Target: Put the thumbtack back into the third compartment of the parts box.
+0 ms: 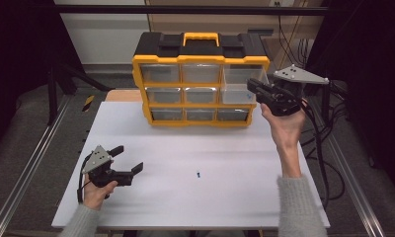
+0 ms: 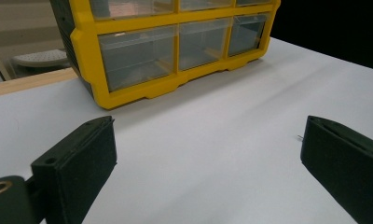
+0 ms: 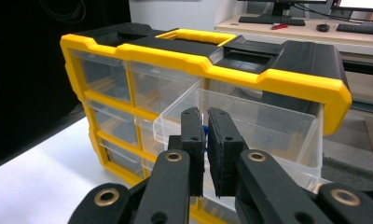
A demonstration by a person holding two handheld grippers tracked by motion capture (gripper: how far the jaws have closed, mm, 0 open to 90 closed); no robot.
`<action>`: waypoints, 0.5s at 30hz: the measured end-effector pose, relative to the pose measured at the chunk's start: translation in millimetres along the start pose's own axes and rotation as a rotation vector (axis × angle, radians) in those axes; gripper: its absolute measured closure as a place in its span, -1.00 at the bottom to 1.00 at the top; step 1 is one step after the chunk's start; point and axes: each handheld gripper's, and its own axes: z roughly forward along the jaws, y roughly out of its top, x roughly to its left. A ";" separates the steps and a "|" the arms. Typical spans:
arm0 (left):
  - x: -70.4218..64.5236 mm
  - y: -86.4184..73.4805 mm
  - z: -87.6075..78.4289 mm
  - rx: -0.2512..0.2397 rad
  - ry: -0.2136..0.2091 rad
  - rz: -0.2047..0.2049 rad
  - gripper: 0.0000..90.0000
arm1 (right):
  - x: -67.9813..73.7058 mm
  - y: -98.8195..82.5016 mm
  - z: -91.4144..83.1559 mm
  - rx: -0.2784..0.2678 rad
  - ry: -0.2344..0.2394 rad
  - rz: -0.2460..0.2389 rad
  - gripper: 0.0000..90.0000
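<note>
Right tool [image 3: 205,140] pinches blue piece [image 3: 205,132] over pulled-out drawer [image 3: 268,126].

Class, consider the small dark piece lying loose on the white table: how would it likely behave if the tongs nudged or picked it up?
The small dark piece looks tiny, so it is probably very light and would skid on the smooth white table. Being so small, it could easily slip from the wide pads of the left tongs.

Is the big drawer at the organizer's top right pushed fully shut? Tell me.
No: the clear drawer juts out of the yellow organizer, open at the top, beyond the right gripper.
</note>
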 end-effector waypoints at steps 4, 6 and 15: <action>0.3 0.0 -0.3 -0.001 0.000 -0.001 -0.94 | -0.1 2.2 4.2 0.004 -0.006 -0.004 0.91; 0.4 0.0 -0.3 -0.001 0.001 -0.001 -0.94 | -0.7 3.1 6.7 0.009 -0.008 -0.008 0.91; 0.6 0.1 -0.6 -0.002 0.000 -0.001 -0.94 | -7.3 6.5 17.6 0.017 -0.035 0.004 0.91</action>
